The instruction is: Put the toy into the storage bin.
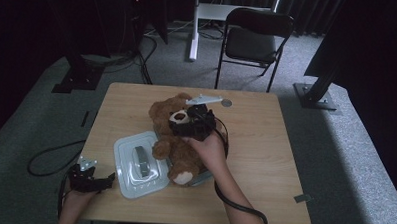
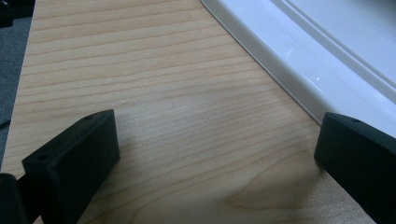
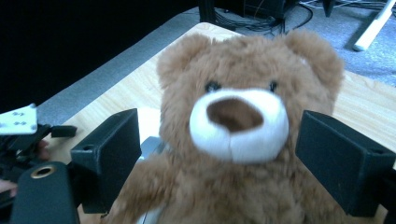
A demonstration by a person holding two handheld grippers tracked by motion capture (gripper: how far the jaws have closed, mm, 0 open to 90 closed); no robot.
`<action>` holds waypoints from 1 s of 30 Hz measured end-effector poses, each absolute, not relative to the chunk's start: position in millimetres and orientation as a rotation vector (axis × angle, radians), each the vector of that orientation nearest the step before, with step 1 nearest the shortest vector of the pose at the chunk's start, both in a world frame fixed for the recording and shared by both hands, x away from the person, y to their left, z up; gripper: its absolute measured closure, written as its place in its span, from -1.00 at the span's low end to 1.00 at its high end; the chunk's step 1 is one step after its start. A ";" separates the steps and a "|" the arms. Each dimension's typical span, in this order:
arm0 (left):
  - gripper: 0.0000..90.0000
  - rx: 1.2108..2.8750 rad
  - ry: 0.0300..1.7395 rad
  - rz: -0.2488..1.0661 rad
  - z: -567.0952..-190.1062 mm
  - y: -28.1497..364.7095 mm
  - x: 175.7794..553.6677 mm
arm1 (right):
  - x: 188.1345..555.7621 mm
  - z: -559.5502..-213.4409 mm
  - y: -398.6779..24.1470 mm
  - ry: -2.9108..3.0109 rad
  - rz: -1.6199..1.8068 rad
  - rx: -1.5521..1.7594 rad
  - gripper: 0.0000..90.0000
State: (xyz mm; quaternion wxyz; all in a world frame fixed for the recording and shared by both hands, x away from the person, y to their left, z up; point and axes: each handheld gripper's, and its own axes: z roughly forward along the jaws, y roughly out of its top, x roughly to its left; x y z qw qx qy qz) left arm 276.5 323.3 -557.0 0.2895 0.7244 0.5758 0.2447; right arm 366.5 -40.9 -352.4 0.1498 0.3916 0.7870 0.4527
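A brown teddy bear (image 1: 162, 114) lies in the middle of the wooden table (image 1: 265, 144), feet toward me. My right gripper (image 1: 191, 123) hovers over its chest. In the right gripper view the bear's face (image 3: 238, 116) sits between the two black jaws, and the right gripper (image 3: 224, 140) is open, its pads not pressing the fur. A white lid (image 1: 126, 182) with a grey handle (image 1: 141, 160) lies left of the bear. My left gripper (image 1: 106, 180) rests at the table's front left corner. It stands open (image 2: 215, 140) over bare wood, beside the lid's rim (image 2: 303, 56).
A black folding chair (image 1: 256, 36) stands behind the table. A small round grey disc (image 1: 227, 102) lies near the far edge. Cables (image 1: 49, 159) trail over the carpet at the left, and black stand bases (image 1: 314, 93) sit at both sides. A clear edge (image 1: 204, 177) shows under the bear's foot.
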 end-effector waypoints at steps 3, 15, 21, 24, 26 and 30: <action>-0.99 1.934 1.536 0.652 -556.9 323.4 276.4 | 377.4 -348.4 -32.0 2.264 1.282 1.140 -0.74; -0.99 1.938 1.530 0.650 -556.9 323.5 276.2 | 415.7 -363.7 -6.5 2.300 1.149 1.201 -0.74; -0.99 1.936 1.530 0.651 -557.1 323.4 276.3 | 421.4 -373.9 -6.9 2.316 1.085 1.218 -0.71; -0.99 1.936 1.530 0.652 -557.1 323.4 276.3 | 420.8 -378.4 -8.7 2.332 1.078 1.221 -0.69; -0.99 1.937 1.529 0.653 -557.1 323.5 276.3 | 419.7 -382.3 -8.6 2.351 1.061 1.223 -0.66; -0.99 1.933 1.532 0.650 -557.2 323.2 276.2 | 419.5 -393.7 -10.8 2.382 1.055 1.226 -0.63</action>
